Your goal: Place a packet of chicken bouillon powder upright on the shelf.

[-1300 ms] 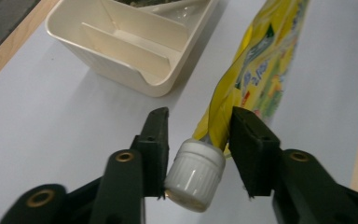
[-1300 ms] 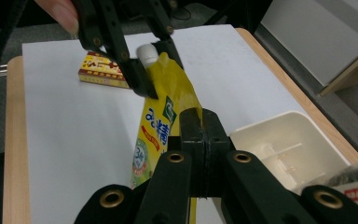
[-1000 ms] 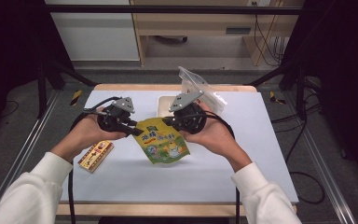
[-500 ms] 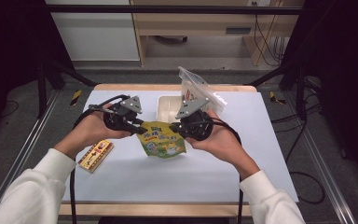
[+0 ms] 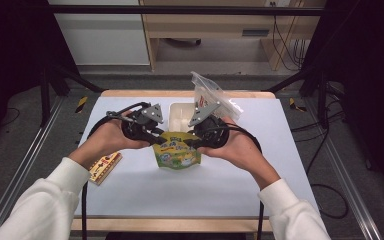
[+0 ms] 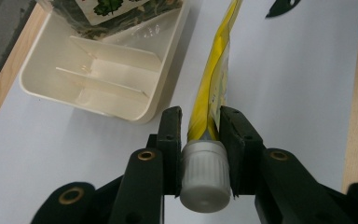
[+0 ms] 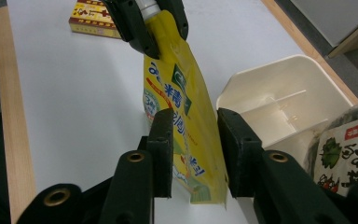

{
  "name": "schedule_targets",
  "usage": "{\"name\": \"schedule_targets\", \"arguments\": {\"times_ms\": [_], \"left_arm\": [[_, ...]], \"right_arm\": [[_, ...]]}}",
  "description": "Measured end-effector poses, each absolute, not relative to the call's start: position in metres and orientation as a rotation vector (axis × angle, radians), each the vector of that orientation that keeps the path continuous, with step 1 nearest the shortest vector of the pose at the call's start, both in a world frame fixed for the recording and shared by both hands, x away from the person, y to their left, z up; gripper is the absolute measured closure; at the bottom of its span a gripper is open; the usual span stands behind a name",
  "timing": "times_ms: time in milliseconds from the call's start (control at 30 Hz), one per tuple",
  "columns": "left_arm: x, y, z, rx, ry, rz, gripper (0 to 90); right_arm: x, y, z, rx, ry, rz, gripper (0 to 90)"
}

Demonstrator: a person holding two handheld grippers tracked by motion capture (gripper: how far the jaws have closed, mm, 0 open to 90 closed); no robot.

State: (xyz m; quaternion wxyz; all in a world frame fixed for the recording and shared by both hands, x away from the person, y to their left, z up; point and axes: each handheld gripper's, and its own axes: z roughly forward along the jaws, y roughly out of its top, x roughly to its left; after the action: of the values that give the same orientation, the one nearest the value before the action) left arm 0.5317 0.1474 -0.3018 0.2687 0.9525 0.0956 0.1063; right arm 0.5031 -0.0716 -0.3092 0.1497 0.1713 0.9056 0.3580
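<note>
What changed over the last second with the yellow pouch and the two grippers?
The yellow spouted pouch went from lying tilted to hanging upright between the grippers. The left gripper stays clamped at its white cap; the right gripper moved in to straddle the far edge. The cream divided tray and small red-yellow box stayed put.

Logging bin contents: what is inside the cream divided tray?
The cream divided tray has bare compartments near the camera; a printed clear bag leans in its far end, hiding the floor there.
</note>
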Motion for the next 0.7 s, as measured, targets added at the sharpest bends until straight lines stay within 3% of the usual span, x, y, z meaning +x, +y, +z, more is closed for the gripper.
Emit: {"name": "schedule_targets", "arguments": {"times_ms": [700], "left_arm": [[0.532, 0.146, -0.301, 2.575, 0.245, 0.287, 69.4]], "right_arm": [[0.522, -0.058, -0.317, 0.489, 2.663, 1.028, 77.4]]}}
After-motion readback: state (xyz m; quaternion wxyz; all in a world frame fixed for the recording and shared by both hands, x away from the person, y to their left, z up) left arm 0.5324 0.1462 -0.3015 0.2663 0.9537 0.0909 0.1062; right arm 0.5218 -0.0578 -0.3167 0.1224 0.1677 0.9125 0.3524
